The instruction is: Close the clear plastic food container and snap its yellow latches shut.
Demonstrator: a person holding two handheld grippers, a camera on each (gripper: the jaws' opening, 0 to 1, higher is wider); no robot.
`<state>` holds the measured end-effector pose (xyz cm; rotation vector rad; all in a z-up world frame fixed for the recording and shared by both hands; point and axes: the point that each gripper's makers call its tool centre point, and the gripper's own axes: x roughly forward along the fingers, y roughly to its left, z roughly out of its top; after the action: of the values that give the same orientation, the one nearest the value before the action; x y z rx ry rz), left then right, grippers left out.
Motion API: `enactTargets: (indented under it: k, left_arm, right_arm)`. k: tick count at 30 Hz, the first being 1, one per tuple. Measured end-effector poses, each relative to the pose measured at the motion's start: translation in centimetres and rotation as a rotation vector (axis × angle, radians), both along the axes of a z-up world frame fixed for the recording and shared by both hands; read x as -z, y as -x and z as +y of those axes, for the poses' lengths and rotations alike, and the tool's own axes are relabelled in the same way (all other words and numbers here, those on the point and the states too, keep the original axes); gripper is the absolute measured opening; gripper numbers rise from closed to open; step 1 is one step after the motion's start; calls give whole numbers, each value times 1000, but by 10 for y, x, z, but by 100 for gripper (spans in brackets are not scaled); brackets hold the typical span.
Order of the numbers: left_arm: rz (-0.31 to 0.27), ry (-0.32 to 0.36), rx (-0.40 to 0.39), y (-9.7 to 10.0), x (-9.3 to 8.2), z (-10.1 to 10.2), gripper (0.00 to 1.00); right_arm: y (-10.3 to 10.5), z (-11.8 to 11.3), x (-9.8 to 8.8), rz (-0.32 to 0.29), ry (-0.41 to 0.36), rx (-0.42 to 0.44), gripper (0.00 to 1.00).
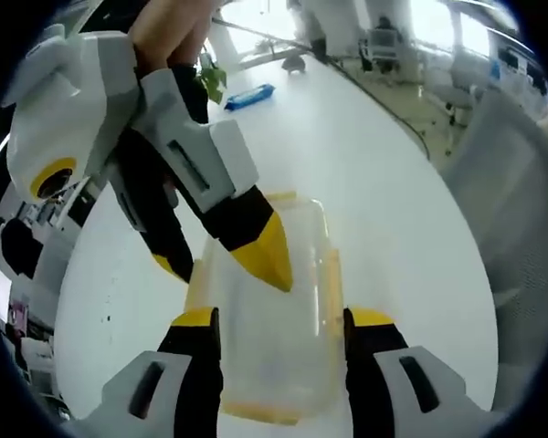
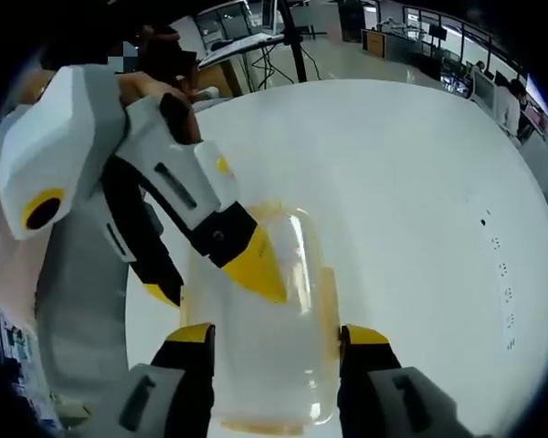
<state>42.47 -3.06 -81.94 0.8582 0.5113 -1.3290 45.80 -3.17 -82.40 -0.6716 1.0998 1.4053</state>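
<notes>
The clear plastic container (image 1: 274, 338) lies on the white table (image 1: 384, 201) with its lid on and yellow latches (image 1: 331, 294) along its edges. My left gripper (image 1: 283, 319) is open, one jaw on each long side of the box. My right gripper (image 1: 221, 260) reaches in from the upper left, open, with one yellow fingertip (image 1: 267, 252) over the lid and the other outside the box's left edge. In the right gripper view the container (image 2: 274, 365) sits between the right gripper's (image 2: 276, 336) open jaws. There the left gripper (image 2: 205, 278) straddles the box's left edge.
A blue packet (image 1: 249, 97) and a small green plant (image 1: 213, 80) sit at the table's far side. A grey mesh chair (image 1: 521, 228) stands to the right. A person's arm (image 1: 169, 27) holds the right gripper. Office desks (image 2: 420, 36) stand beyond the table.
</notes>
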Motion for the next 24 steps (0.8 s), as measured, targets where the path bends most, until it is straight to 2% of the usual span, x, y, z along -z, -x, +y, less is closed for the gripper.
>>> enactTargets:
  k: [8,12,22,23,24]
  left_arm:
    - [12,3,-14,0,0,-1,50]
    - [12,50,-35,0,-1,0,49]
    - [16,51,-47,-1,-1,-1,49]
    - [29,49,-49,1,1,-1,49]
    - [22,48,-49,-1,0,0,49]
  right_arm:
    - [-1,4,4,72,60,-13,52]
    - [-1,4,5,109,54,-9,52]
    - [1,6,8,181,87,-31,51]
    - [10,6,8,229,87,-36,51]
    - [4,6,10,205,81,-22,51]
